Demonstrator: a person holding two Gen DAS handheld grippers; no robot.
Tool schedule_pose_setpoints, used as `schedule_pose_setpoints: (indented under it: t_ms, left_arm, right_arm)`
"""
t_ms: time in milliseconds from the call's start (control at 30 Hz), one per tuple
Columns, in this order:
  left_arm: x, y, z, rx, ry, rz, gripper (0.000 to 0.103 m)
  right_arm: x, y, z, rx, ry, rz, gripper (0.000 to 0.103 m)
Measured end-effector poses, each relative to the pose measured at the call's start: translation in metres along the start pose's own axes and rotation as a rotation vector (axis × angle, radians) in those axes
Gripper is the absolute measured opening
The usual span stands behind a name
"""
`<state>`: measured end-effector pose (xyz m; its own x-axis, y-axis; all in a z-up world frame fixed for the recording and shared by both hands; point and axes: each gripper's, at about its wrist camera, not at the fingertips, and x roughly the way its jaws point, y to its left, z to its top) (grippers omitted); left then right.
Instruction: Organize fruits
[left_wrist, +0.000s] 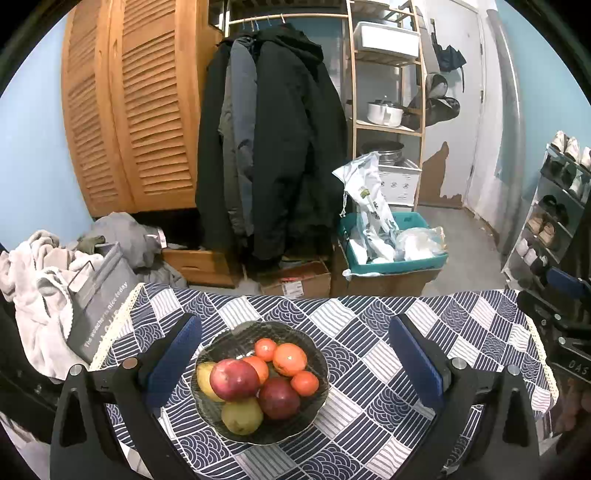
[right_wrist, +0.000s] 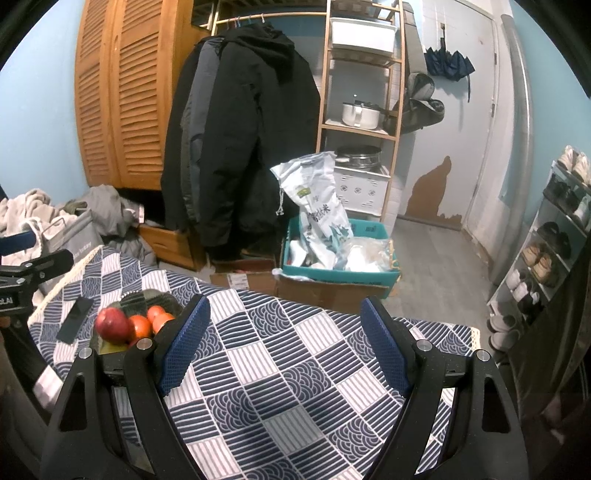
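A dark glass bowl (left_wrist: 317, 398) sits on the blue-and-white patterned tablecloth (left_wrist: 373, 332). It holds two red apples (left_wrist: 234, 379), two yellow-green pears (left_wrist: 242, 415) and several orange tangerines (left_wrist: 290, 359). My left gripper (left_wrist: 295, 332) stands open, its blue pads wide apart on either side of the bowl and not touching it. In the right wrist view the bowl (right_wrist: 162, 300) with its fruit lies at the left, partly hidden by the left finger. My right gripper (right_wrist: 286, 314) is open over bare cloth (right_wrist: 280, 369), with nothing between its pads.
A grey fabric bin (left_wrist: 99, 299) stands at the table's left edge beside a heap of clothes (left_wrist: 33, 266). Beyond the far edge are hanging coats (left_wrist: 269, 147), a teal crate (left_wrist: 391, 240) on cardboard boxes, a wooden shelf (left_wrist: 384, 92) and a shoe rack (left_wrist: 554, 206).
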<state>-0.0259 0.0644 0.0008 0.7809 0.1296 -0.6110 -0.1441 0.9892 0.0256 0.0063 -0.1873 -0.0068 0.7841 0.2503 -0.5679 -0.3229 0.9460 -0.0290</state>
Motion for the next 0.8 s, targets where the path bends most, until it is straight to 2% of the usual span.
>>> schedule_pose_setpoints:
  t_ms: [800]
  left_arm:
    - [0.0005,-0.0021,-0.0001,-0.003,0.016,0.029,0.102]
  right_arm:
    - [-0.0003,0.0001,0.0002,-0.002,0.001,-0.002,0.082]
